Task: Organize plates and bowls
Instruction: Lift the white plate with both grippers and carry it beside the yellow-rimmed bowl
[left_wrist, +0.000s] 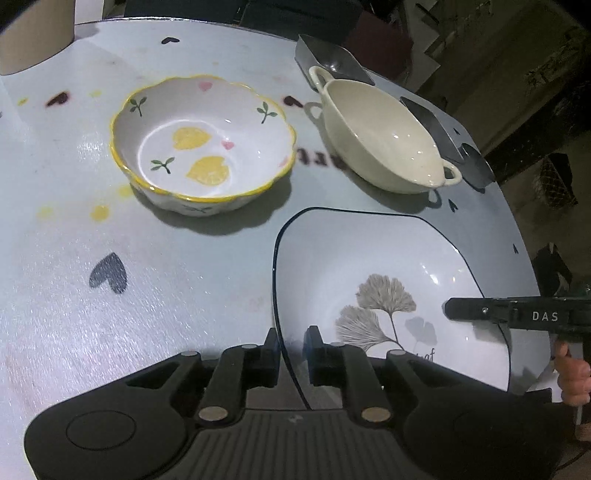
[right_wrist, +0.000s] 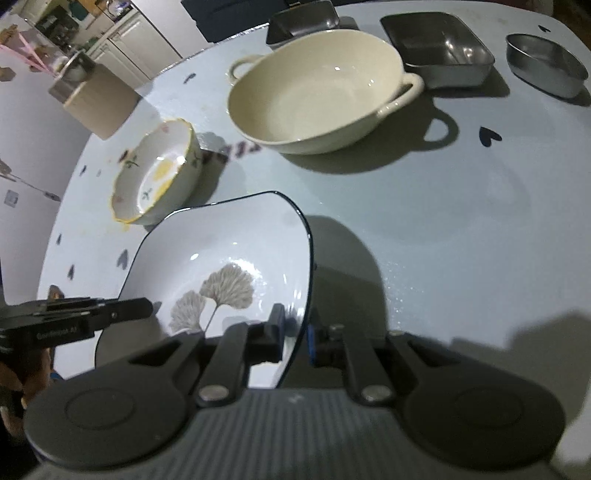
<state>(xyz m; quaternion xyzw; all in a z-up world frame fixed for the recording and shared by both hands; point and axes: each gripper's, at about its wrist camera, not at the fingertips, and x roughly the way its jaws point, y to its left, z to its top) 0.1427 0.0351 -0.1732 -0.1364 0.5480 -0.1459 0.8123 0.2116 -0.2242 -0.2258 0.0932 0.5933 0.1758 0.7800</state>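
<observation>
the left hand-held gripper straddles the near left rim of the square plate, its jaws narrowly apart with the rim between them; whether the pads press on it cannot be told. the right hand-held gripper pinches the plate's opposite rim. the plate, white with a dark edge and a leaf print, sits low over the pale blue table, near its front edge. just beyond it stands a scalloped bowl with yellow hearts, and beside that a cream two-handled dish. farthest back are three metal trays.
</observation>
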